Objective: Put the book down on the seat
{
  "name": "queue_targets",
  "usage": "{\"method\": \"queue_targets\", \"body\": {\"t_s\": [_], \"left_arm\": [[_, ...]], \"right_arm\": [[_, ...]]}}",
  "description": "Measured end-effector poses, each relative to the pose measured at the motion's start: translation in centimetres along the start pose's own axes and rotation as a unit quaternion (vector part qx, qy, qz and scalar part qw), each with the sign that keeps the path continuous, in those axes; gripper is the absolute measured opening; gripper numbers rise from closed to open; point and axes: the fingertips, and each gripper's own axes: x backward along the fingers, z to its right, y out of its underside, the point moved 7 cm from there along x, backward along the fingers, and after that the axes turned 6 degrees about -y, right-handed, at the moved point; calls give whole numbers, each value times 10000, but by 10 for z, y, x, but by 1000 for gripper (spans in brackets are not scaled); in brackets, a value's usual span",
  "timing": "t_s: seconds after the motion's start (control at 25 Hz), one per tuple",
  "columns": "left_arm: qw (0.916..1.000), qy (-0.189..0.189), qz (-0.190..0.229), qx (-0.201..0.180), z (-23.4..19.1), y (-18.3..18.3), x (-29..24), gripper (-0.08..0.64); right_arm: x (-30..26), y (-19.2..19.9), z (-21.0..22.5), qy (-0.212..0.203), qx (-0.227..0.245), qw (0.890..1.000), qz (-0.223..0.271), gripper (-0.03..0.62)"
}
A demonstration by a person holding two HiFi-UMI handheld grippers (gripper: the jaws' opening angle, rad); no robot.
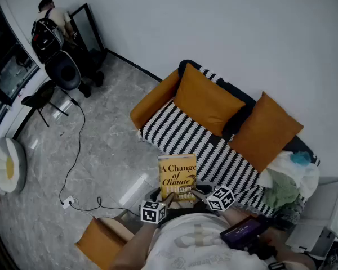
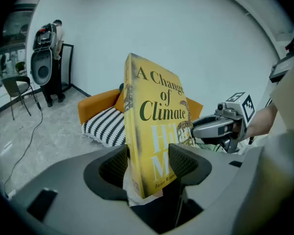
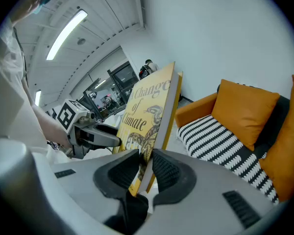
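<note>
A yellow book (image 1: 177, 176) titled "A Change of Climate" stands upright in the air, just in front of the sofa's striped seat (image 1: 180, 131). Both grippers hold its lower part. My left gripper (image 1: 167, 198) is at its bottom left. In the left gripper view the book (image 2: 157, 116) sits slantwise between the jaws of the left gripper (image 2: 152, 155), touching both pads. My right gripper (image 1: 198, 193) clamps the bottom right. In the right gripper view the right gripper (image 3: 146, 160) pinches the book (image 3: 149, 111) by its cover edge. Each gripper also shows in the other's view: the right gripper (image 2: 220, 126) and the left gripper (image 3: 90, 133).
The sofa has an orange arm (image 1: 152, 100), two orange cushions (image 1: 205, 100) (image 1: 265, 131) and a pile of clothes (image 1: 284, 181) at its right end. An orange box (image 1: 98, 242) stands near my left. A cable (image 1: 79, 145) crosses the grey floor. A person (image 1: 53, 18) and chairs (image 1: 42, 97) are far left.
</note>
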Motion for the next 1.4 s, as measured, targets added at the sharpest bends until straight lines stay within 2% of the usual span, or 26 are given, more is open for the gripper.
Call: {"method": "queue_targets", "body": {"t_s": [0.2,0.44,0.88,1.12,1.4], "left_arm": [[9999,0,101,136,-13,5,24,273],[9995,5,311,-5,-22,-14,29,272],[9989,95,454,6,-31,-25,34,272],[9988,36,484,67,-41,-25,41,270],[9984,-137,523,172,-57,-27,47,265]], "right_arm": [[-9,-12,-24,24,160,9999,1,95],[-12,-30,-25,80,195,9996,208,97],[-15,-46,-31,178,339,9989,266,97],[-25,-55,-36,137,460,9986,223,97],[-43,-64,-33,-84,264,9994,220,97]]}}
